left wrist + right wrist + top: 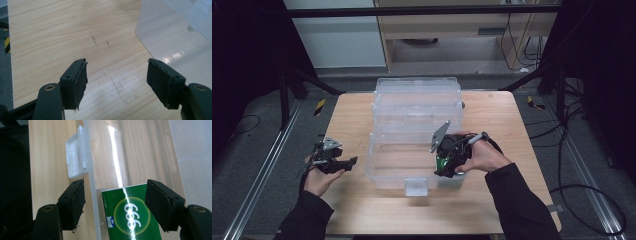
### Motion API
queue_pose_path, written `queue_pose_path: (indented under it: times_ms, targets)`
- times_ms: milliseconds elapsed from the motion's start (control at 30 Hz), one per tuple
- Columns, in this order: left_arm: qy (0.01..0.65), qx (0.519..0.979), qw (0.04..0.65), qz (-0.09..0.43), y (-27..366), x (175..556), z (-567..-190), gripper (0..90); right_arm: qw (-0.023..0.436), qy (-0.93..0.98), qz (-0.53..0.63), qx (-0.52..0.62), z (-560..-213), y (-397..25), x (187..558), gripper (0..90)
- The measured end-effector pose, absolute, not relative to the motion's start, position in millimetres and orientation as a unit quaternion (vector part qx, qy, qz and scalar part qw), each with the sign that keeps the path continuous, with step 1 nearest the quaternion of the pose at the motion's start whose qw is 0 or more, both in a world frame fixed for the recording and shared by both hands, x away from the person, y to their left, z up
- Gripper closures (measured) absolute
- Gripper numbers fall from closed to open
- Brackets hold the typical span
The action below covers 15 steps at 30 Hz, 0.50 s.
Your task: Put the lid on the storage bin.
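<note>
A clear plastic storage box (373, 159) stands in the middle of the wooden table (352, 115), its lid (417, 97) folded back behind it. In its front right corner lies a green pack (130, 217) with a yellow-ringed number, also visible as a green patch (442, 162) in the high view. My right gripper (115, 200) is open over that corner, one jaw outside the box's front wall and the other above the pack. My left gripper (116, 77) is open with nothing between its jaws, held low left of the box (175, 32), and shows at the table's left (349, 161).
A white latch (75, 162) hangs on the box's front wall, seen too as a tab (416, 186) near the table's front edge. Bare wood lies left of the box and along the front. Dark floor, rails and cables surround the table.
</note>
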<state>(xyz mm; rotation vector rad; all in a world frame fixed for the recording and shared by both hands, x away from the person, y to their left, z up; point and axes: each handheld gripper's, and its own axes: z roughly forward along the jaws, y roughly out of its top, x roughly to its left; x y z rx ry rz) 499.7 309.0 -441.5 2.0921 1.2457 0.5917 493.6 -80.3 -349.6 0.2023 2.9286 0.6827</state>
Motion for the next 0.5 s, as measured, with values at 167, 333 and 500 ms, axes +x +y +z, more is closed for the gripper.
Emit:
queue_pose_path:
  times_ms: [167, 333, 500]
  targets:
    - [0.472, 0.791, 0.315, 0.228, 309.1, 499.6, -439.1, 31.8, 0.058, 0.97, 0.229, 0.057, -353.2, -73.1, 489.8, 35.4]
    - [0.471, 0.792, 0.314, 0.229, 308.5, 499.3, -438.4, 31.8, 0.051, 0.973, 0.222, 0.047, -360.6, -63.8, 487.7, 37.1]
    - [0.473, 0.79, 0.314, 0.23, 309.9, 499.4, -438.9, 31.9, 0.042, 0.974, 0.218, 0.045, -367.9, -56.5, 490.7, 40.0]
